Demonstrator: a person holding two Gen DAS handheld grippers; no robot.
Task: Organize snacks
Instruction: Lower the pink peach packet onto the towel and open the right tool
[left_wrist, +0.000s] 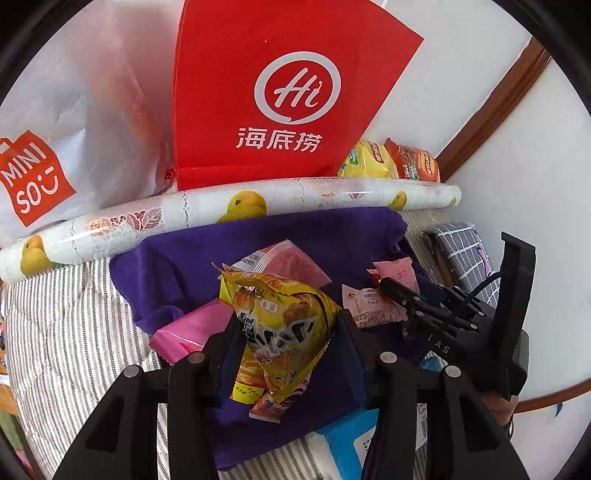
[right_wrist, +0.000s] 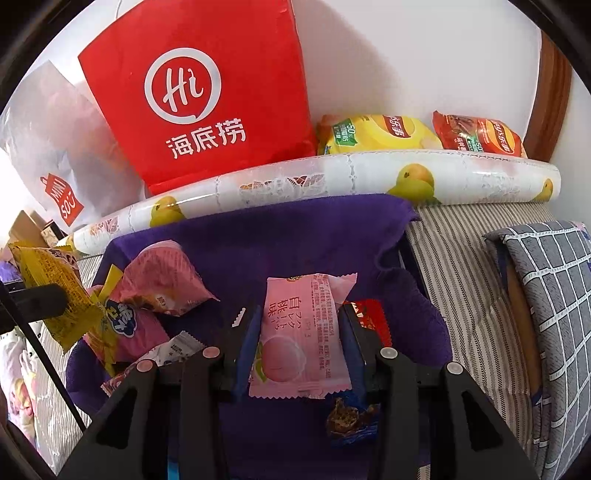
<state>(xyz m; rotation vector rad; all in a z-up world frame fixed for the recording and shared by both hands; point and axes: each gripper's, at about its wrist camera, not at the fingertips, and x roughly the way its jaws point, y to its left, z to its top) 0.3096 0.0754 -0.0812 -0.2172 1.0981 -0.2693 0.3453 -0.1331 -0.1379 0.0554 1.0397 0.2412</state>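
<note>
In the left wrist view my left gripper (left_wrist: 289, 326) is shut on a crumpled yellow snack packet (left_wrist: 284, 306), held above a purple cloth (left_wrist: 229, 251). To its right, my right gripper (left_wrist: 400, 293) carries a pink packet (left_wrist: 397, 271). In the right wrist view my right gripper (right_wrist: 300, 319) is shut on that pink peach-print packet (right_wrist: 301, 354), pads pressing both sides. The yellow packet (right_wrist: 48, 284) shows at the left edge there. On the purple cloth (right_wrist: 280, 236) lie a pink snack bag (right_wrist: 162, 277), a red wrapper (right_wrist: 371, 319) and a dark blue wrapper (right_wrist: 349, 417).
A red paper bag (right_wrist: 207, 92) and a white MINISO bag (right_wrist: 55, 147) stand against the wall behind a rolled fruit-print sheet (right_wrist: 332, 173). Yellow (right_wrist: 376, 134) and red (right_wrist: 476, 134) chip bags lie behind the roll. A grey checked cushion (right_wrist: 546, 295) is at right on striped fabric.
</note>
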